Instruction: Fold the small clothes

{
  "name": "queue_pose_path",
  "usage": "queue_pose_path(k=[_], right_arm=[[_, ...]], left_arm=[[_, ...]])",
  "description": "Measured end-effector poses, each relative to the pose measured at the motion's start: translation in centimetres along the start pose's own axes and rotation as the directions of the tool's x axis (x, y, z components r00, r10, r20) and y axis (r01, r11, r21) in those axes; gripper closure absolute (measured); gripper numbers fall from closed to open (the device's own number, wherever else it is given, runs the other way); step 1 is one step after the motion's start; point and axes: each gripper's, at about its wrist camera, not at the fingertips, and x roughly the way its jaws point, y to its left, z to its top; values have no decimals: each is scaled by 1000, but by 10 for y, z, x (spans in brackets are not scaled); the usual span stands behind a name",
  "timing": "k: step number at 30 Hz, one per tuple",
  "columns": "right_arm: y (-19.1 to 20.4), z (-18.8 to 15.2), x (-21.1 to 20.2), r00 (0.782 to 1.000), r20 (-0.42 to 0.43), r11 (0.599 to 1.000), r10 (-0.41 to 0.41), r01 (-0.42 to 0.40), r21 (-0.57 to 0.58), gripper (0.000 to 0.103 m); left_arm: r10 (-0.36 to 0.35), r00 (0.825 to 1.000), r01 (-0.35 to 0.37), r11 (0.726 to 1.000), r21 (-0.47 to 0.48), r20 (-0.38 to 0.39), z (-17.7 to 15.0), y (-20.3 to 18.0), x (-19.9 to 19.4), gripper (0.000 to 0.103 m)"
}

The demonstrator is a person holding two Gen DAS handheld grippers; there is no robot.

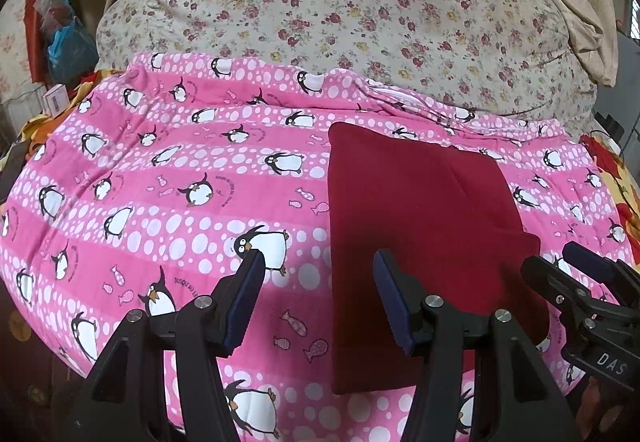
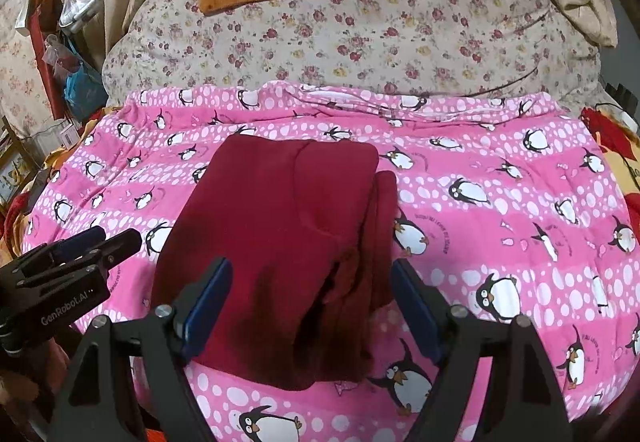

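Garment sits folded into a neat red bundle on the pink blanket (looks nearly done), left gripper and right gripper both spread, holding nothing.

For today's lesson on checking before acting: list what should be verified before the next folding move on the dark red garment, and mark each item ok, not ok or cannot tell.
1. Dark red garment lies on the pink penguin blanket: ok.
2. Left hand-held gripper open, holding nothing: ok.
3. Right hand-held gripper open, garment's near end below and between its fingers, not pinched: ok.
4. Garment folded flat: not ok, its right side is bunched in ridges.
5. The two grippers are apart from each other: ok.
6. How many layers the near edge has: cannot tell.
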Motion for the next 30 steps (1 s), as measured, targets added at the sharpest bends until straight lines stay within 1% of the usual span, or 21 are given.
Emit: queue_pose_path(k=[30], right_arm=[[-3,-2,17,1000,-30,1000,4,-4,17,19]], left_arm=[[2,1000,-2,1000,8,-26,-2,-3,12,67]])
